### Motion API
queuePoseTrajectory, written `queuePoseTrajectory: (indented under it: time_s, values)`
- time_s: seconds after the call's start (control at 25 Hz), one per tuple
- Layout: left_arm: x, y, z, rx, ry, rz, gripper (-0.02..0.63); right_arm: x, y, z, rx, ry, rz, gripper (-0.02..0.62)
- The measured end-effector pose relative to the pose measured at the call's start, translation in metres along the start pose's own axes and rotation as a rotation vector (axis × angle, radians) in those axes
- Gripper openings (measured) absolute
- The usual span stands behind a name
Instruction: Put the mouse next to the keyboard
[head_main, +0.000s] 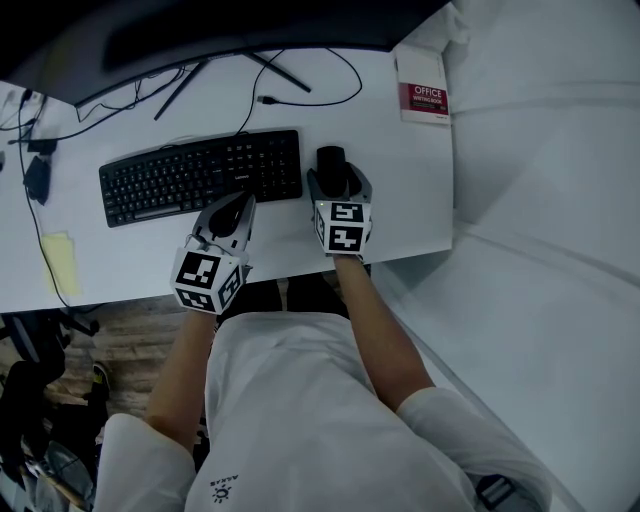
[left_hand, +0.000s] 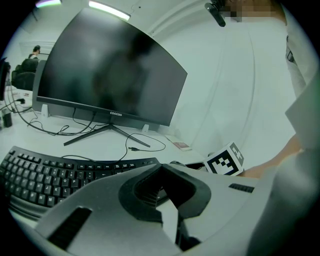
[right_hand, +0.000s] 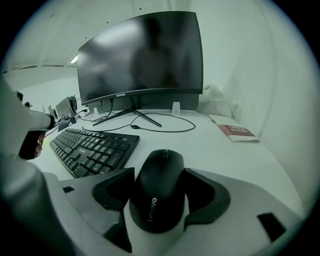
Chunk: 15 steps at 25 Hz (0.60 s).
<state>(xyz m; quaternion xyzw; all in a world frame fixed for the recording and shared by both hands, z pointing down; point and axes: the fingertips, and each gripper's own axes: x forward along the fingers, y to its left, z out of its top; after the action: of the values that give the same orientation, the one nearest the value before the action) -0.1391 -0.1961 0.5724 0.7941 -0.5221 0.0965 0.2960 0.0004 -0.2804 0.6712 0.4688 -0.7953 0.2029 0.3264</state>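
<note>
Right gripper first: its jaws are closed around the black Lenovo mouse, a dark pad pressed against each flank, the scroll wheel pointing away from me toward the monitor. From my head camera the mouse sits over the white desk just beside the right end of the black keyboard, a narrow strip of bare desk between the two. Whether the mouse is resting on the surface or raised a touch off it, I cannot tell.

My left gripper has its jaws brought together at the tips with nothing held between them. It hangs near the front edge of the keyboard, toward its right half, angled up and to the right. Its marker cube is out over the near edge of the desk.

Behind the keyboard the monitor's stand legs spread across the desk, and a thin black cable loops between them and the mouse. A red-and-white office writing book lies at the far right corner, well apart from the mouse. A yellow notepad lies near the desk's left front.
</note>
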Motion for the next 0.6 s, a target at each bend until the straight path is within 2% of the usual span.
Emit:
queuePoseTrajectory:
  time_s: [0.6]
  values:
    - [-0.0085, 0.0024, 0.0002, -0.001, -0.013, 0.012, 0.011, 0.0014, 0.0008, -0.0016, 0.006, 0.018, -0.001, 0.319]
